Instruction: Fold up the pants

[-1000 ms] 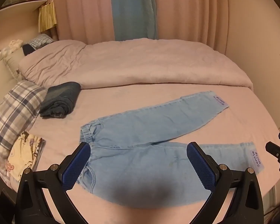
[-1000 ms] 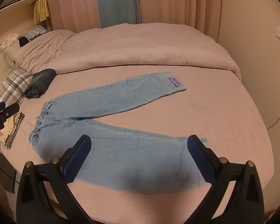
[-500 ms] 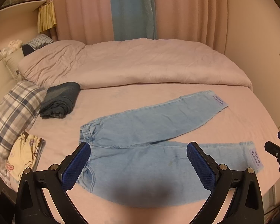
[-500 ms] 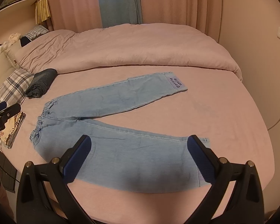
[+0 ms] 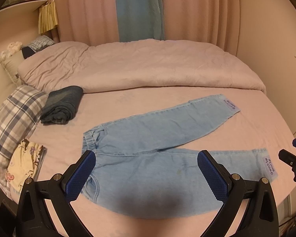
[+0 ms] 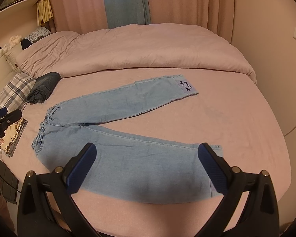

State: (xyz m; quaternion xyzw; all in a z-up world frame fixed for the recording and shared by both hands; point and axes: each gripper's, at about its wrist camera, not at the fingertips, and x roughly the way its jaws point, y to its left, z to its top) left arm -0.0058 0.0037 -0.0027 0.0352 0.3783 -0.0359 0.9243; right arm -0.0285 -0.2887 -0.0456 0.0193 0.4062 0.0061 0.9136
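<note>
Right wrist view: light blue pants (image 6: 116, 138) lie flat on the pink bed (image 6: 236, 122), waistband to the left and legs spread apart in a V. The far leg's cuff carries a pale patch (image 6: 187, 86) reading "Gentle smile"; the near cuff's patch (image 5: 270, 165), seen from the left wrist, bears the same words. The right gripper (image 6: 148, 167) and the left gripper (image 5: 146, 174) each hover above the near leg, fingers spread wide, holding nothing. Folded dark jeans (image 5: 62, 104) sit beside a plaid pillow (image 5: 11, 114).

The left gripper (image 5: 146, 174) and right gripper (image 6: 147, 167) both hover with jaws spread wide, gripping nothing.
</note>
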